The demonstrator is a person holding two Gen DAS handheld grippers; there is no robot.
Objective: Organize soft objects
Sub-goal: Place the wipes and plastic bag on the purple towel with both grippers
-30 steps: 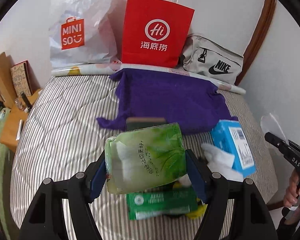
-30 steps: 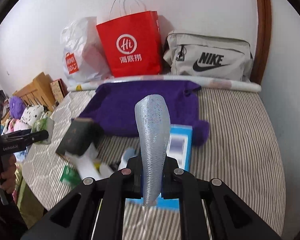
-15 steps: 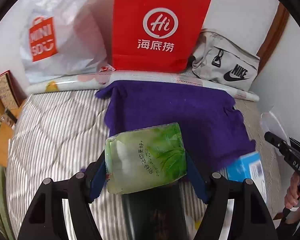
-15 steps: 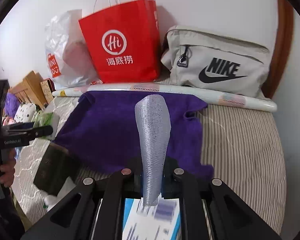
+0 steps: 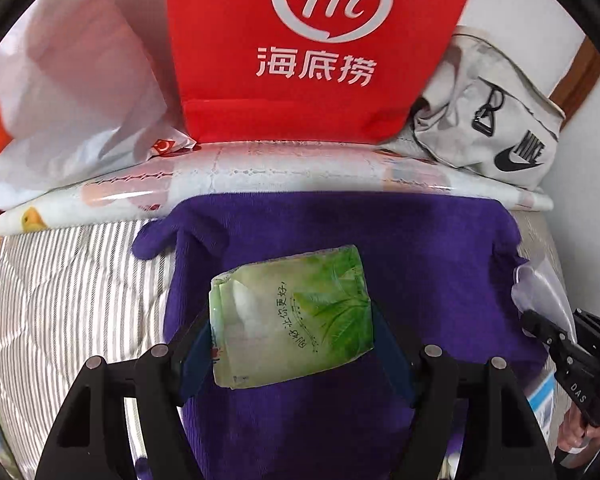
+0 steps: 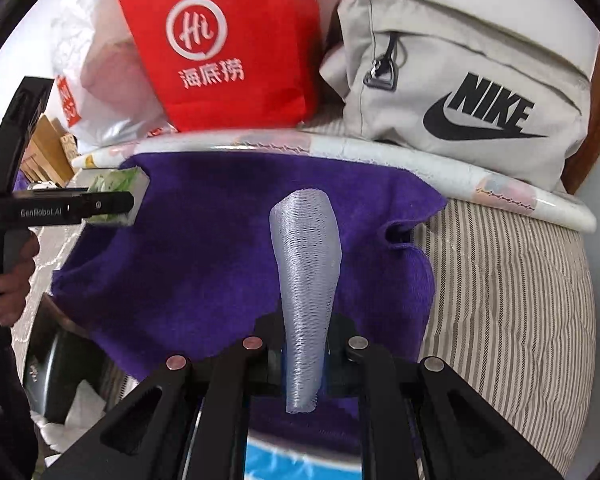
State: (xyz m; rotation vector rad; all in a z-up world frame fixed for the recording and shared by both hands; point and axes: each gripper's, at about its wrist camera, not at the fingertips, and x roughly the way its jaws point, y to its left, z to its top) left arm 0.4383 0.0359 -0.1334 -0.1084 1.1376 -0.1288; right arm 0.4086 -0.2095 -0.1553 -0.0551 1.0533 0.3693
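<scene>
Two grippers hang over a purple towel (image 5: 420,248) on the bed (image 6: 512,300): the left gripper (image 5: 292,320) has its jaws clamped on a green tissue pack (image 5: 292,316), the right gripper (image 6: 306,320) on a clear mesh sleeve (image 6: 306,280).

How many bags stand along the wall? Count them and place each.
3. White plastic bag on the left, red paper bag in the middle, grey Nike bag on the right, all behind the purple cloth. More may be hidden behind them.
</scene>
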